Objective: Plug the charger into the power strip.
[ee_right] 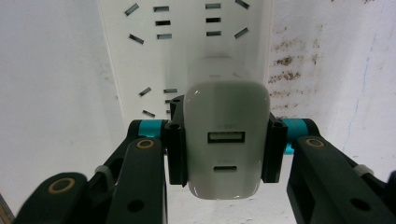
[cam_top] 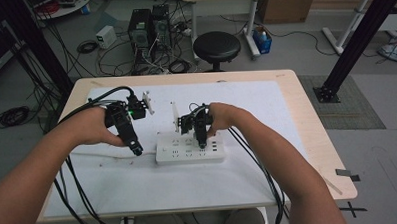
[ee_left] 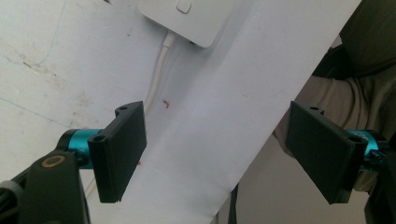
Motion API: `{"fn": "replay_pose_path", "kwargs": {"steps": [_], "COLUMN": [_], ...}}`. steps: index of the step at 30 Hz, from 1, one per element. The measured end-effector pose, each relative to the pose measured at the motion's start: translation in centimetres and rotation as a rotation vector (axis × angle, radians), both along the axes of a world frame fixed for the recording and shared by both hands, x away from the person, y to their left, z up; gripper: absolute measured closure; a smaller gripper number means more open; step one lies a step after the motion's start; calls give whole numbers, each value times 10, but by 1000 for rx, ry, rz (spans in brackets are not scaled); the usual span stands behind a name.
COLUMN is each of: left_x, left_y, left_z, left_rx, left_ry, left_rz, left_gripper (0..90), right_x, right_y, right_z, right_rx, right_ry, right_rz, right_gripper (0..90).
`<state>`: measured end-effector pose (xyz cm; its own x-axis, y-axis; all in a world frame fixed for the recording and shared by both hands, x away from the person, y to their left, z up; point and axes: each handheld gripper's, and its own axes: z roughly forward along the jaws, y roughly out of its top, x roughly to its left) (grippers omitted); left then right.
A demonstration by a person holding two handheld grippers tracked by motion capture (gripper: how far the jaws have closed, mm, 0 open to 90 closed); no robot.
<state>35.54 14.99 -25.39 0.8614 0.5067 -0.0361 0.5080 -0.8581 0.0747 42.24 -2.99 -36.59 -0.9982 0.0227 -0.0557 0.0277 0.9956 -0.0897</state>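
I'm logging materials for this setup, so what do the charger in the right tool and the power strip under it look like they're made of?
Charger, clamped in the right tool: probably glossy white moulded plastic; soft highlights run along its rounded edges around the two ports.

Power strip: likely white plastic too, with a smooth, duller face and crisply cut socket slots.

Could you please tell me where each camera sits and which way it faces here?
High view: above the person's side, facing forward and down on the table; both forearms, left tool, right tool.
Left gripper view: on the left tool, facing the power strip end; open jaws.
Right gripper view: on the right tool, jaws clamping a charger.
All share the power strip.
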Motion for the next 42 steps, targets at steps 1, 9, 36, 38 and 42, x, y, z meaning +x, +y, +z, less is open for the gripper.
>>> {"fn": "replay_pose_path", "kwargs": {"steps": [1,9,36,38,42], "left_x": [1,1,0,0,0], "left_y": [0,-1,-1,0,-1], "left_z": [0,-2,-2,-2,-2], "left_rx": [5,5,6,2,-1], "left_ry": [2,7,14,12,8], "left_rz": [-7,4,5,9,0], "left_gripper": [211,211,210,211,211], "right_x": [0,-1,0,1,0], "right_y": [0,0,1,-3,-10], "right_z": [0,-4,-3,2,14], "right_rx": [-5,4,15,36,57], "right_ry": [-5,-15,50,40,27], "right_rz": [10,18,-67,-85,-118], "right_gripper": [622,622,310,293,228]}}
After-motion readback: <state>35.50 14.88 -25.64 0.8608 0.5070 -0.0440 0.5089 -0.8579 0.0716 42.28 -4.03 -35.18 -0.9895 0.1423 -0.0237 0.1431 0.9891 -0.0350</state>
